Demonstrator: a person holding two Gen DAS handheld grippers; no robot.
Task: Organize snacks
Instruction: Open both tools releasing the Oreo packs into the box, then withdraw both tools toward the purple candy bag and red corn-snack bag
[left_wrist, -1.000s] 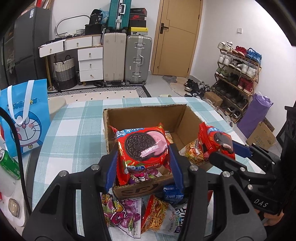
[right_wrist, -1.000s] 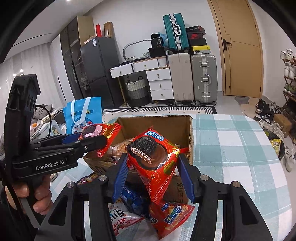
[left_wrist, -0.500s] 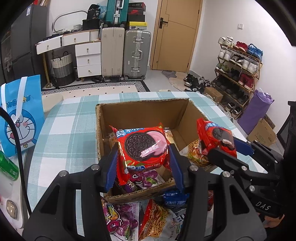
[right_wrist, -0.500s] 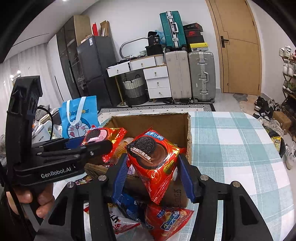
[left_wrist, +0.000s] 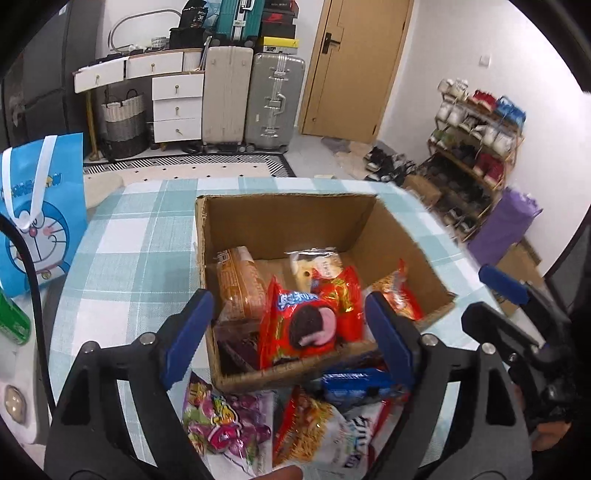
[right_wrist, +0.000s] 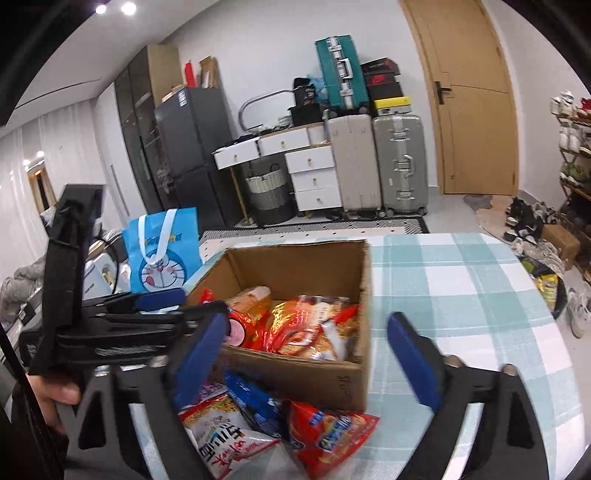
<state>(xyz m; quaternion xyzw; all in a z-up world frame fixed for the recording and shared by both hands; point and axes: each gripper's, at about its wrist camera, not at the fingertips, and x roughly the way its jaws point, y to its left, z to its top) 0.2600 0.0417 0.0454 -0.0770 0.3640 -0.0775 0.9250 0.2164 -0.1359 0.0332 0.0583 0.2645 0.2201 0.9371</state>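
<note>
An open cardboard box (left_wrist: 291, 218) stands on the checked table and holds several snack packs. A red Oreo pack (left_wrist: 306, 325) lies in the box near its front wall, between my open left gripper's (left_wrist: 288, 325) blue fingers but free of them. In the right wrist view the box (right_wrist: 325, 258) is seen from the other side, and my right gripper (right_wrist: 306, 347) is open and empty above its front corner. Loose packs lie in front of the box: a purple candy bag (left_wrist: 225, 424), a noodle snack bag (left_wrist: 310, 428), a blue pack (right_wrist: 255, 402) and a red pack (right_wrist: 328, 435).
A blue Doraemon bag (left_wrist: 37, 218) stands at the table's left. A green can (left_wrist: 11, 321) and a black cable are at the far left edge. Suitcases, drawers and a shoe rack stand beyond the table.
Both grippers have opened and let go of their red Oreo packs, which now lie in the box. Both grippers sit higher and look down into the box.
</note>
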